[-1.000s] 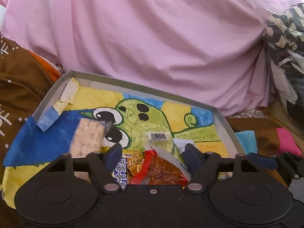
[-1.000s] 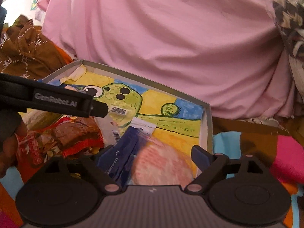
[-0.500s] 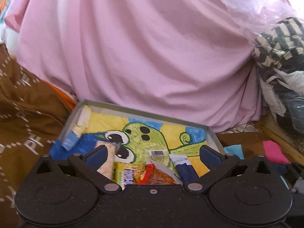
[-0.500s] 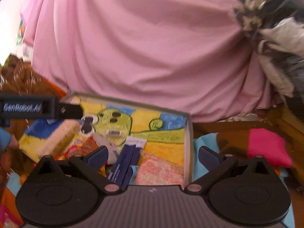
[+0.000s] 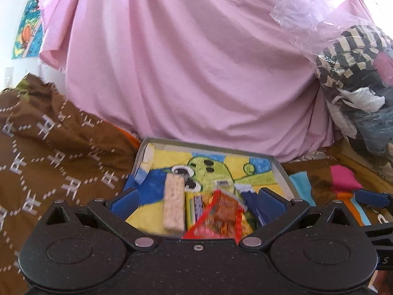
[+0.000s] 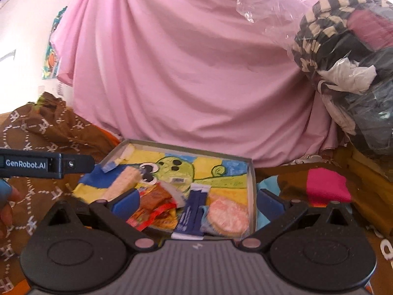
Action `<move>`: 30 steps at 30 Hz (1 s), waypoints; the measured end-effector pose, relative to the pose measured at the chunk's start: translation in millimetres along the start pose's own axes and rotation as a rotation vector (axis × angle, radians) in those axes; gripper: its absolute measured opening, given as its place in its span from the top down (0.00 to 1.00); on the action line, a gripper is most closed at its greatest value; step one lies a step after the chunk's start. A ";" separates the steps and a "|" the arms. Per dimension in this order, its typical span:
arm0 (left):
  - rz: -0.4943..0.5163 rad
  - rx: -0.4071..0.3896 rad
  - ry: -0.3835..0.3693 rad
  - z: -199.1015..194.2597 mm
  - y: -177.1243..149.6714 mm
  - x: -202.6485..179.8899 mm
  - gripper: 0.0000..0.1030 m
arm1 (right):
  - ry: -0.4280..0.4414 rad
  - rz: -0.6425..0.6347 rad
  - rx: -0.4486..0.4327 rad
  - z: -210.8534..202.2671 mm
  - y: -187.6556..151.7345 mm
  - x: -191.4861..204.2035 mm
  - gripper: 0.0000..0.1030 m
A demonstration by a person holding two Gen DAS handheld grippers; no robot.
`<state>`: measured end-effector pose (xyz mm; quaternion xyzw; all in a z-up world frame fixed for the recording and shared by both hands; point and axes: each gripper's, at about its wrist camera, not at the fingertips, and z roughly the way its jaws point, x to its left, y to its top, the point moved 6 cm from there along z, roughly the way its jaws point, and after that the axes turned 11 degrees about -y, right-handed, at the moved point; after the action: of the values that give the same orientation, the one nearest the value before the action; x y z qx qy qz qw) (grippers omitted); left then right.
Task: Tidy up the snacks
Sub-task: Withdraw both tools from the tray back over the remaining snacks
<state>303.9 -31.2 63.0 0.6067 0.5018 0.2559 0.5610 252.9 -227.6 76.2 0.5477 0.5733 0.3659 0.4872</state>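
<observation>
A shallow grey tray [image 5: 282, 172] painted with a green cartoon face holds the snacks. In it lie a pale cracker bar [image 5: 173, 206], a red packet [image 5: 221, 218], a yellow candy pack [image 5: 192, 209] and a dark blue packet [image 5: 248, 196]. My left gripper [image 5: 197, 201] hovers open above the tray's near edge, holding nothing. The right wrist view shows the same tray [image 6: 251, 179], the cracker bar [image 6: 122, 182], the red packet [image 6: 154, 209], the blue packet [image 6: 194, 211] and a round pink cracker pack [image 6: 228, 216]. My right gripper [image 6: 197, 204] is open and empty too.
A pink sheet [image 5: 196, 73] hangs behind the tray. Brown patterned cloth [image 5: 49, 159] lies on the left, a pink and blue cloth [image 6: 326, 186] on the right. Bagged clothes [image 6: 348, 61] pile up at far right. The left gripper's body [image 6: 49, 166] and a hand [image 6: 5, 201] show at left.
Both grippers have pulled back and up from the tray, so it looks smaller. The left gripper's fingers have spread wider. The snacks stay in the tray.
</observation>
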 end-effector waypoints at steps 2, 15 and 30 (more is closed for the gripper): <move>-0.002 0.018 0.003 -10.8 -8.2 0.5 0.01 | 0.001 0.001 0.009 -12.2 -5.7 3.9 0.00; 0.038 0.198 0.056 -89.4 -82.7 26.1 0.01 | 0.055 0.009 0.153 -65.5 -58.5 34.1 0.00; -0.001 0.368 0.088 -142.2 -147.3 38.8 0.01 | 0.140 -0.044 0.368 -102.8 -126.2 66.8 0.00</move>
<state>146.5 44.3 -50.8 0.6872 0.5644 0.1858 0.4180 125.0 -166.8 -28.2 0.5880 0.6749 0.2813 0.3458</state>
